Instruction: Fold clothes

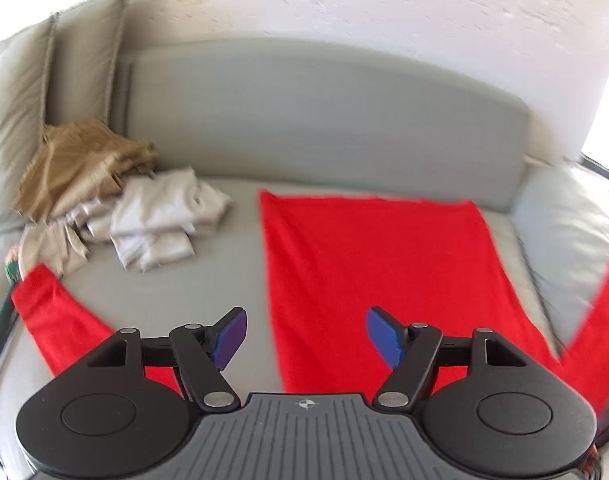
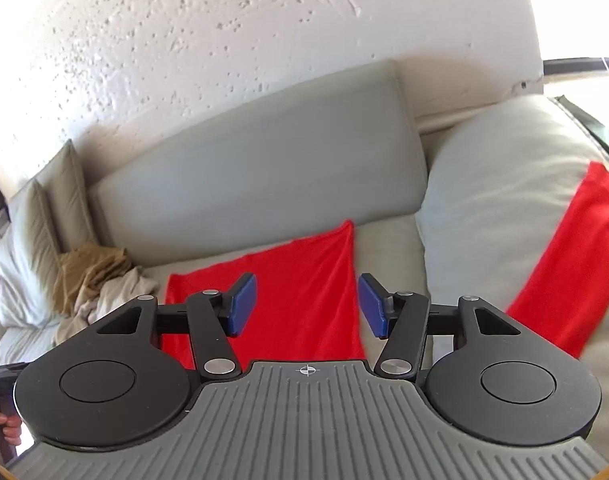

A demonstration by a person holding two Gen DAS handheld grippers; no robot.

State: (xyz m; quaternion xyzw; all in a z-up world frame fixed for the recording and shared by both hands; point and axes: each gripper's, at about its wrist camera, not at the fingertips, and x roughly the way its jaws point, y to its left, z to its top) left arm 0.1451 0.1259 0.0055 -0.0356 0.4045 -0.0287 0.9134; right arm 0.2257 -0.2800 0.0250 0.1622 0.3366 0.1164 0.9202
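Note:
A red garment (image 1: 368, 264) lies spread flat on the grey sofa seat (image 1: 192, 292), its body reaching toward the backrest. One red sleeve (image 1: 56, 316) stretches to the left and another (image 1: 600, 320) runs up over the right armrest. My left gripper (image 1: 306, 338) hovers above the garment's near left edge, blue pads apart, nothing between them. In the right wrist view the red garment (image 2: 296, 292) lies below my right gripper (image 2: 307, 306), which is open and empty. The right sleeve (image 2: 576, 264) drapes over the pale armrest cushion (image 2: 504, 184).
A heap of tan cloth (image 1: 80, 168) and pale grey clothes (image 1: 160, 224) sits at the seat's back left, below a beige pillow (image 1: 32, 96). The backrest (image 1: 324, 120) and a rough white wall stand behind. A hand (image 2: 6, 426) shows at the lower left of the right wrist view.

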